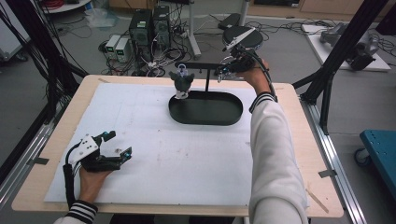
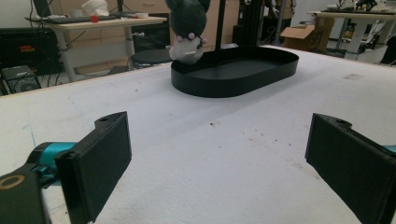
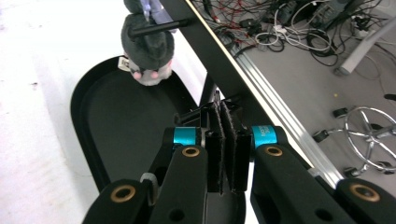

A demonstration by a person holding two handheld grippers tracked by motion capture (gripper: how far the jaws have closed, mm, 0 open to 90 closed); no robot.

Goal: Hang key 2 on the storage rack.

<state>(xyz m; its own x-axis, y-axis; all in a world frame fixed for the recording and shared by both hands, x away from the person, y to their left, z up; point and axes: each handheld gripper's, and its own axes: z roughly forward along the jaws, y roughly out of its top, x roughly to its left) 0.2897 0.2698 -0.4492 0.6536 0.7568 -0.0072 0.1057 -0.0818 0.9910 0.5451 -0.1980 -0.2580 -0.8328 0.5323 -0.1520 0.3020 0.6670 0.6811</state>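
Observation:
A black oval tray (image 1: 205, 122) lies at the far middle of the white mat, with a thin black stand (image 1: 207, 79) rising from it. A dark grey plush toy (image 1: 181, 81) hangs from the left end of the stand's crossbar, over the tray's left end. My right gripper (image 1: 223, 71) is held up by the crossbar's right end. Its pads (image 3: 227, 140) are pressed together, and I see nothing between them. The plush toy (image 3: 147, 46) and tray (image 3: 88, 107) lie beyond it. My left gripper (image 1: 119, 143) rests near the front left, open and empty (image 2: 219, 149), facing the tray (image 2: 233, 86) and plush toy (image 2: 187, 28).
The white mat (image 1: 154, 154) covers most of the wooden table (image 1: 299, 140). Past the far edge, computers (image 1: 149, 28), tangled cables and a round stool (image 1: 243, 37) sit on the floor. Black frame posts (image 1: 345, 42) stand at both sides. A blue cart (image 1: 380, 149) is on the right.

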